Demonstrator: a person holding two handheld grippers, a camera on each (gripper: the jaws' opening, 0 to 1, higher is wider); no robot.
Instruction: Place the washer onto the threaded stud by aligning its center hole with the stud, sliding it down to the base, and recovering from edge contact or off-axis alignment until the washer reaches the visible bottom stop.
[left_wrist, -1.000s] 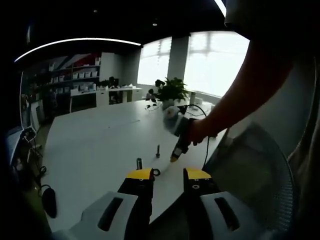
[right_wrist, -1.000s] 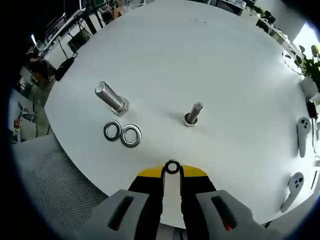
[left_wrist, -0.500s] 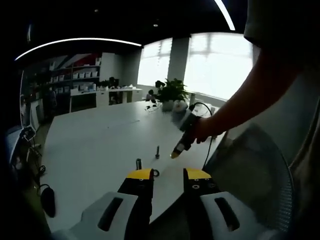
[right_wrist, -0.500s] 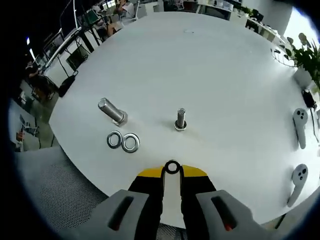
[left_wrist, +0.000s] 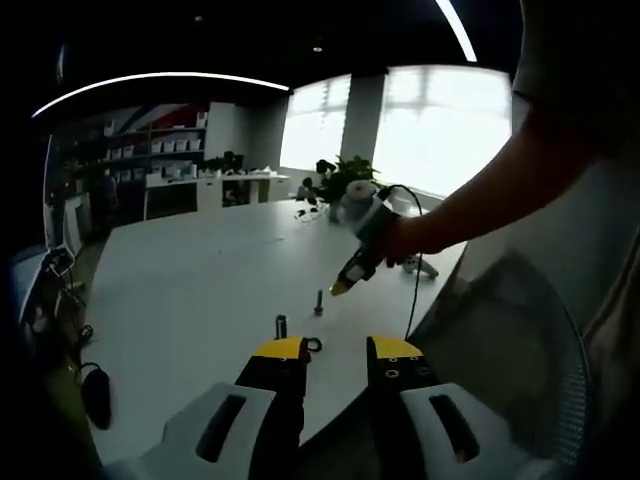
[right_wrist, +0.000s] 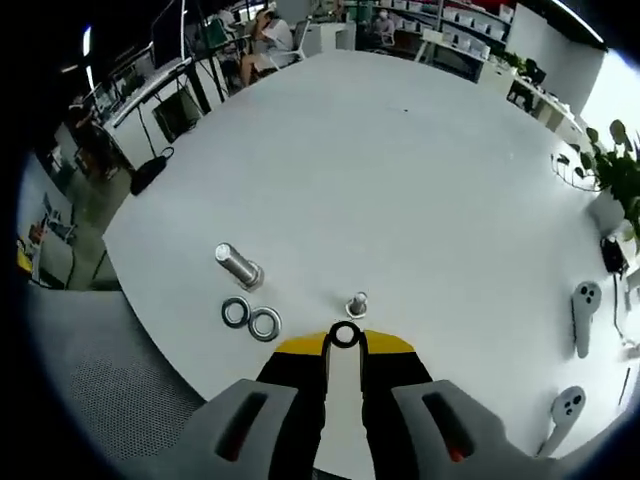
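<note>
We have the washer (right_wrist: 345, 335) pinched between the yellow tips of the right tool (right_wrist: 344, 343), jaws drawn in narrow around its rim so it stands on edge with its hole facing the camera. In the right gripper view the small stud (right_wrist: 357, 304) stands upright on the white table (right_wrist: 400, 170) just beyond the washer, nearly in line with it, with a washer-like ring apparently at its foot. To the left lies a larger bolt (right_wrist: 237, 266), tilted toward the camera, and just in front of it two spare washers (right_wrist: 252, 318) lie flat, touching each other.

In the left gripper view the right tool (left_wrist: 343, 281) hangs in the air above the small stud (left_wrist: 319, 302), held in a person's hand (left_wrist: 400, 238), and the bolt (left_wrist: 281, 325) stands nearer us. The left tool (left_wrist: 337, 350) hovers near the table edge with its jaws a moderate gap apart and nothing between them.

As we judge it, the pickup is done and we are lining up. The washer is not yet on the stud: it is above and apart from the tip. Left to do: turn the washer flat, centre the hole over the tip, lower it down the threads, and free it if it catches on an edge, until it sits at the base.
</note>
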